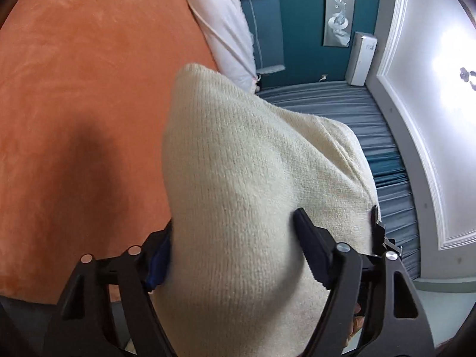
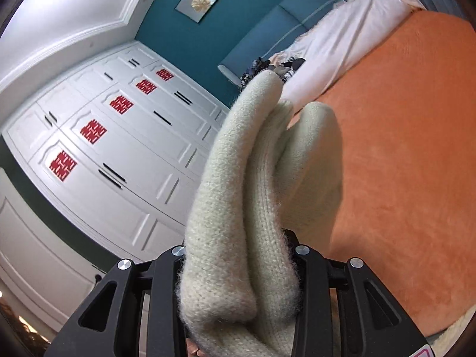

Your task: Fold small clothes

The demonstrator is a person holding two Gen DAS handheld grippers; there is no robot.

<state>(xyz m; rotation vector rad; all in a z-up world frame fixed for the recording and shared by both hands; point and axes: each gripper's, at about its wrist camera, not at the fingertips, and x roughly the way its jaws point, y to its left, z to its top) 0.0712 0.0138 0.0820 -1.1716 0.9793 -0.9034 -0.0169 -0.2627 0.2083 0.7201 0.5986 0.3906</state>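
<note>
The knitted garment (image 1: 261,196) is cream with a fine ribbed weave. Both the left gripper (image 1: 235,247) and right gripper (image 2: 238,255) are matt black, the left one showing a blue pad at its 9 o'clock finger. The bedspread (image 1: 74,104) is plain burnt orange, the pillow (image 2: 342,44) white. The wall (image 2: 190,38) is teal. The white wardrobe (image 2: 119,154) carries red patterned squares (image 2: 63,166).

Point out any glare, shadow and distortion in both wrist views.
Left wrist view: ceiling blown out by glare; dark shadow on the orange bedspread. Right wrist view: fisheye bends the white wardrobe; the cream knit fills the centre.
</note>
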